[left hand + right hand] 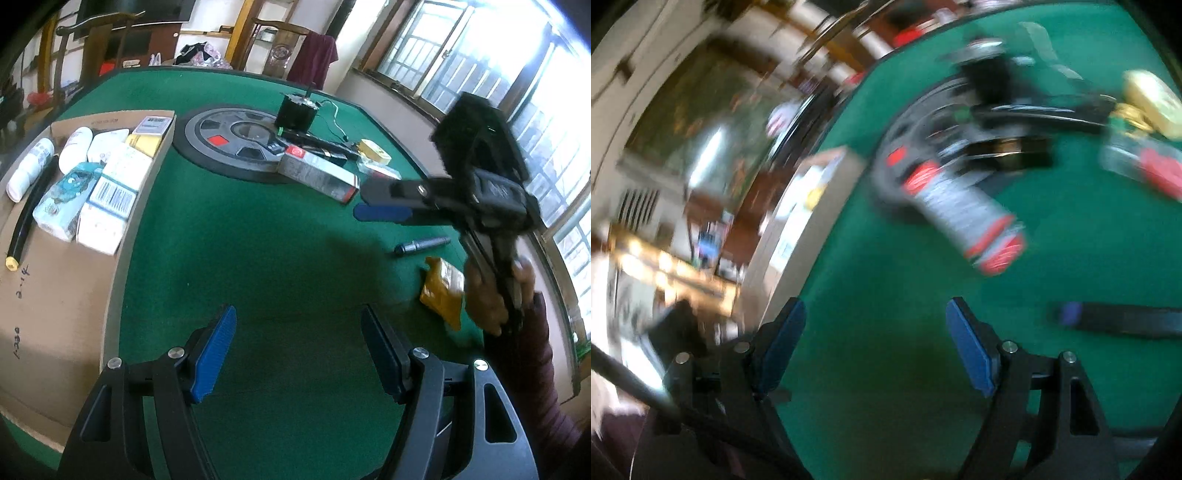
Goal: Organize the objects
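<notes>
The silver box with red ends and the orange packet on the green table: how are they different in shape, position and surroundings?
The silver box is a long, rigid carton; the orange packet is a flat, crinkled pouch. The silver box leans against the round grey disc near the table's middle; the orange packet lies apart from it, by the hand with the right gripper. Both lie on the green table, outside the cardboard box.

Barred windows (454, 55), wooden chairs (284, 48) and a maroon cloth (314, 59) behind the green table (258, 258).

Handwritten "2-14" on cardboard box (55, 295)
</notes>
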Demonstrator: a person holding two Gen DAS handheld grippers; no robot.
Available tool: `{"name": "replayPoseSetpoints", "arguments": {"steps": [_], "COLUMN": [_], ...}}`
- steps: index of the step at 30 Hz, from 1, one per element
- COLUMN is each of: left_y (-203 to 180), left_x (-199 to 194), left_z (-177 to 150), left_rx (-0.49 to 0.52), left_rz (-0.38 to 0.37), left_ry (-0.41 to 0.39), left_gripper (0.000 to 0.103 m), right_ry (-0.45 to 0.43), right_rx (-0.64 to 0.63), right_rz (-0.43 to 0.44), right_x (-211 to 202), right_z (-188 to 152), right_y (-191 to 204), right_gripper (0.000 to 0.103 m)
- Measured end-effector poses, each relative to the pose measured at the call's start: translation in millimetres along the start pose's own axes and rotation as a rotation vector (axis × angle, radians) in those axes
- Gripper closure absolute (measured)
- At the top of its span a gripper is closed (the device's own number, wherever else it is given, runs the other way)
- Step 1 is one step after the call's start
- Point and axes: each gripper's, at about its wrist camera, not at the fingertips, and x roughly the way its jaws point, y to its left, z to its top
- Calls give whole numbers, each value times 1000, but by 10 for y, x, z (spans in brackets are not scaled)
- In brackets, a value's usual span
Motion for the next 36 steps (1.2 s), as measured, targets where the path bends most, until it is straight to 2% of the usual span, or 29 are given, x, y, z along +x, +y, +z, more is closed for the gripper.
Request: {"name": "replayPoseSetpoints", "arguments": {"steps": [3,5,7,11,13,15,18,21,23,24,26,28,32,36], "left_y": [-85,-170,-228,-285,-306,-362,-422,-477,-524,-563,-637,-715,-757,-715], "left_x": [22,107,263,635,764,869,1045,1251,1295,1321,1351,1430,1416,1359], "left_z": [225,448,647,976,1098,1171,1230,1268,1266,1270,1261,1237,1186,1150], "left_rx": [-10,-35,-64,-178,-226,-230,-212,-191,-171,-145,-77,24,134,195], "left_rz": [29,60,56,97,175,250,351,420,446,477,493,526,560,507], "left_ry": [-38,-73,-81,-53,-77,-104,-115,-87,-101,-105,-116,-94,-103,-34], "left_gripper": [39,39,39,39,39,39,39,39,30,28,28,27,27,28], "right_ry": [-69,-161,-264,-422,-478,-515,-534,-530,-525,-523,-524,-530,-532,-519], "right_rx": [-17,51,148,288,320,342,352,343,338,336,331,328,338,340], "right_rz": [-36,-41,-56,-67,-73,-67,-42,-52,-56,-56,-54,-55,-65,-102], "right_x": [-128,-330,-534,-885,-1010,-1116,-1144,-1176,-1166,-1163,-1170,-1170,-1143,-1103], "right_z": [-20,-30,-53,-77,-97,-125,-73,-73,-60,-57,-61,-57,-47,-40], "right_y": [91,-34,-219,-545,-601,-634,-662,-652,-624,-629,-615,-601,-624,-636], "right_gripper": [25,25,23,22,22,22,21,21,21,21,21,21,21,21]}}
